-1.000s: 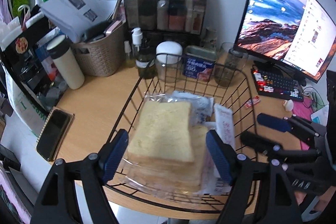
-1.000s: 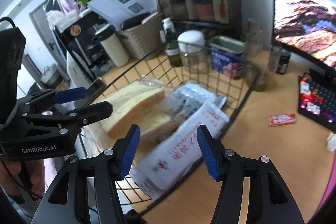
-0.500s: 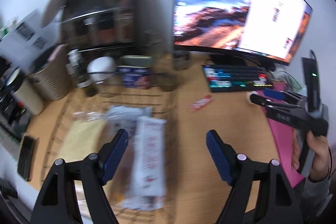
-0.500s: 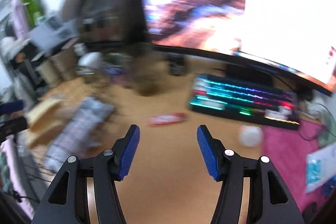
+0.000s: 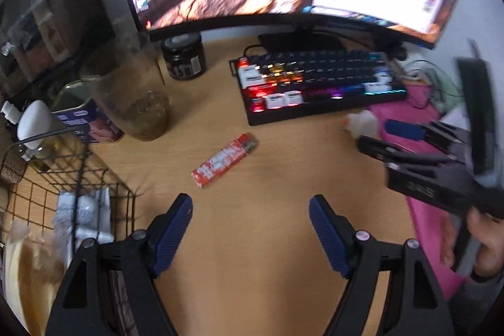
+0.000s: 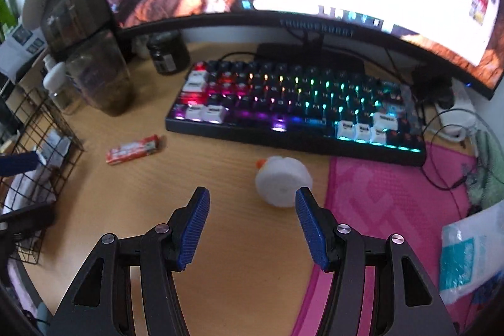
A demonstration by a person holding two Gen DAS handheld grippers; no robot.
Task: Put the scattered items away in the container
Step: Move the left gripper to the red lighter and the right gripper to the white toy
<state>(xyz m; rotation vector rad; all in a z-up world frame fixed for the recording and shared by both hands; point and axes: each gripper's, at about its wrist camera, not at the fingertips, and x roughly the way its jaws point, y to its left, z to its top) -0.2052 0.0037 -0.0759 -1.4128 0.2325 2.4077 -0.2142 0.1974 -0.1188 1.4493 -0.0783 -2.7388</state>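
Red packet [image 5: 225, 160] just past left gripper [image 5: 250, 230], lying slanted, far end right. White toy [image 6: 282, 180] touching right gripper [image 6: 252, 227] by right pad. Both jaws spread, empty.

both wrist views look steeply down, close over the desk [image 5: 252, 241]; both share the keyboard [image 6: 293, 106]

Red wrapper with white print on the snack packet [image 5: 224, 159], black wire basket [image 5: 78, 178], pink textured mat [image 6: 393, 194] – keyboard [image 6: 293, 106] glows rainbow, black and white keys, and both grippers' pads [image 6: 195, 229] are ribbed blue.
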